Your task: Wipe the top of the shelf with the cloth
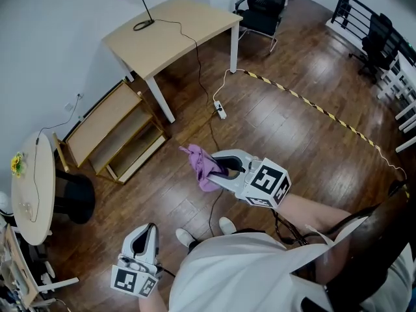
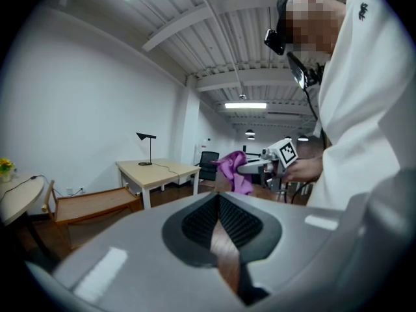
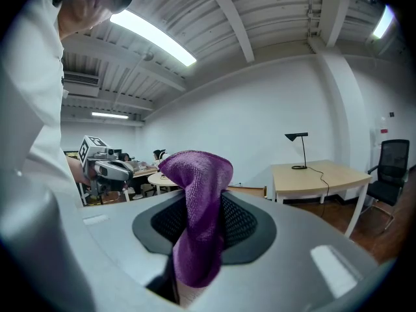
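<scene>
Step in hand, as I read it: carry to the shelf, no wiping yet.

- Right gripper (image 1: 221,168): out front at approx waist height, jaws pinched on the cloth (image 1: 203,166). Cloth is purple, gripped mid-fold, one tuft above the pads, the rest hanging below.
- Left gripper (image 1: 147,231): low by your left side, jaws closed to a sliver, nothing btw them.
- Shelf (image 1: 104,119): low wooden unit against the wall, ahead and to your left, just beside the counter (image 1: 175,31) leg. Well apart from the cloth. Top board looks bare.

To do it well:
- Walk in first. Shelf top sits low, so expect to bend or crouch rather than reach w/ a stretched arm.
- Mind the cable (image 1: 197,70) and power strip (image 1: 221,110) on the floor near your path.
- Come down w/ the hanging part of the cloth leading, so fabric, not jaw tips, meets the wood. A shallow tilt should spread it flatter.
- Only a narrow band of cloth is held. Pull so the cloth trails behind the jaws; pushing it ahead may bunch it or work it loose.
- Overlapping passes, wall edge to front edge, incl. corners.
- Left gripper has no job I can see. Hold it clear, or steady the shelf edge w/ it if the unit shifts.
</scene>
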`<state>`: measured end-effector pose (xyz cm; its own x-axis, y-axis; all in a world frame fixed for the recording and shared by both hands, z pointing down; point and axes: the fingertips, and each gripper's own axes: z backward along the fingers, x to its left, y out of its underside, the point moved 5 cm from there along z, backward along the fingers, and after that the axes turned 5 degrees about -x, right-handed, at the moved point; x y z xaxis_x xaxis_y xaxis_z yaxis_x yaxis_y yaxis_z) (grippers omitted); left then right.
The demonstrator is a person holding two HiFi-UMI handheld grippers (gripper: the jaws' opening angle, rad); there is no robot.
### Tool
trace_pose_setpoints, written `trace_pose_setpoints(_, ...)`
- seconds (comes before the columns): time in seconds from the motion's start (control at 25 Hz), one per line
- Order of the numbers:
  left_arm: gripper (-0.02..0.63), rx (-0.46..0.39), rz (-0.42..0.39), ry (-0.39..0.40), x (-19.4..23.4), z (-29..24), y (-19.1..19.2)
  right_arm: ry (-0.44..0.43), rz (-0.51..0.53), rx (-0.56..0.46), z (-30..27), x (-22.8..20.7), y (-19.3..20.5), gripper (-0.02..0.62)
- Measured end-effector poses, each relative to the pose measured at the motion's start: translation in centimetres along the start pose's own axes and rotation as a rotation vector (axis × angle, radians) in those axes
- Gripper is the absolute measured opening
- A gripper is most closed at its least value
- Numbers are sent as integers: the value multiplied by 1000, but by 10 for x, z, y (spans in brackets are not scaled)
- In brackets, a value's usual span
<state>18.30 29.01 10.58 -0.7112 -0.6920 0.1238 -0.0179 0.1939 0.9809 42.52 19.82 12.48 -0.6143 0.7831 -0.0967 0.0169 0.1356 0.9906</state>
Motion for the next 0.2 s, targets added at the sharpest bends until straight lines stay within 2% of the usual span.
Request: trace_pose_setpoints(0.2, 21, 9, -4, 7, -4, -2, 1, -10, -1, 5, 1, 2, 4, 129)
